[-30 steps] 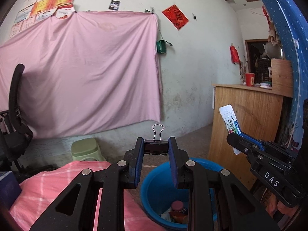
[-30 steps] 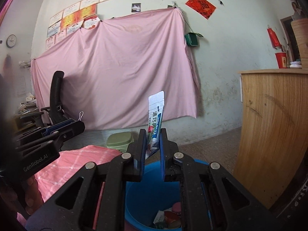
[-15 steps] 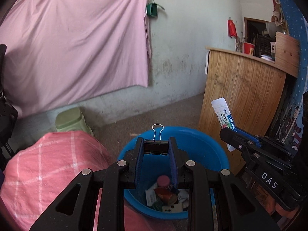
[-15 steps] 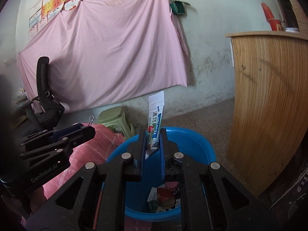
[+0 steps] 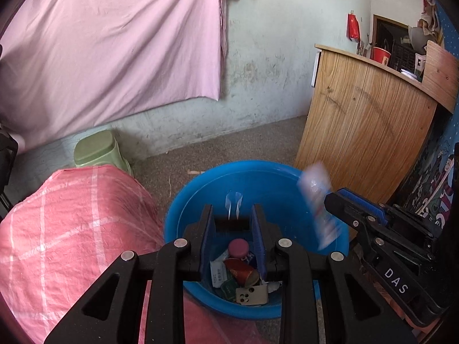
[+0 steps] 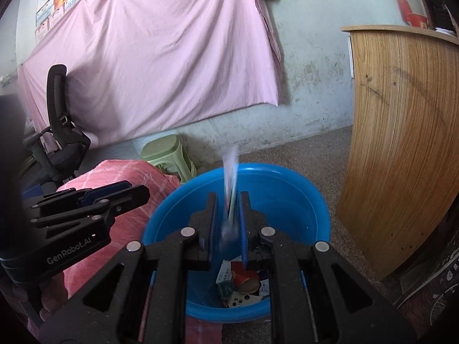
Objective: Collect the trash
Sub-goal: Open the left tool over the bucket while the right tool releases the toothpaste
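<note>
left wrist view has my left gripper (image 5: 232, 229) low in the centre over the blue basin (image 5: 200, 189), jaws slightly parted around a blurred binder clip (image 5: 232, 215); whether it is gripped or already slipping, i cannot tell. at the right, my right gripper (image 6: 228, 218) has its jaws apart with the blurred tube (image 6: 231, 189) between them, seemingly dropping. several scraps already lie in the basin, so i judge collection well along; these two pieces remain to land.

Blue basin (image 5: 198, 197) and green stool (image 5: 97, 149) on brown floor (image 5: 229, 146)
</note>
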`<control>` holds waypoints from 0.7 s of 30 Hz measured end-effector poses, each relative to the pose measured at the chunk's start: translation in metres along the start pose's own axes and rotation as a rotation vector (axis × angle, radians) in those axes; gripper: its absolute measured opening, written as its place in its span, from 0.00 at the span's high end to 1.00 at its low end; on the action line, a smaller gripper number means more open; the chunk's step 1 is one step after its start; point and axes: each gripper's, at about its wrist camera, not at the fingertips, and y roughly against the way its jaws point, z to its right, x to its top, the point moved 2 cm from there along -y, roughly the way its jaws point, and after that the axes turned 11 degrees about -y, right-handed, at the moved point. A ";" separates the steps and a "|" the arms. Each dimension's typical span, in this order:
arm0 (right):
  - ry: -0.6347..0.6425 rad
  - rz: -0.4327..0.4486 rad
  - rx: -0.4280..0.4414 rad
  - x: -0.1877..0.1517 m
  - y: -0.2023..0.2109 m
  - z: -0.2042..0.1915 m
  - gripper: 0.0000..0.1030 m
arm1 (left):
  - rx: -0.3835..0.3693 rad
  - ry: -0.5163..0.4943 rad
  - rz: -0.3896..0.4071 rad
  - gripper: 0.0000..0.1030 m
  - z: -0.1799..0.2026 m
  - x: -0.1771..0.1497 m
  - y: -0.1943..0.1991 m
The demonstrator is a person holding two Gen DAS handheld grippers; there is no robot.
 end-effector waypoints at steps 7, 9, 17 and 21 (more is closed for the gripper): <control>-0.010 -0.008 -0.012 -0.002 -0.003 0.004 0.64 | 0.000 0.019 0.003 0.65 -0.004 -0.001 0.001; -0.011 -0.001 -0.015 -0.001 -0.002 0.005 0.64 | 0.003 0.018 0.004 0.65 -0.006 -0.002 0.001; -0.017 0.013 -0.016 -0.001 0.004 0.001 0.64 | 0.023 0.026 0.011 0.65 -0.012 -0.001 0.009; -0.014 0.024 -0.015 0.001 0.009 -0.003 0.64 | 0.037 0.029 0.020 0.65 -0.016 -0.001 0.017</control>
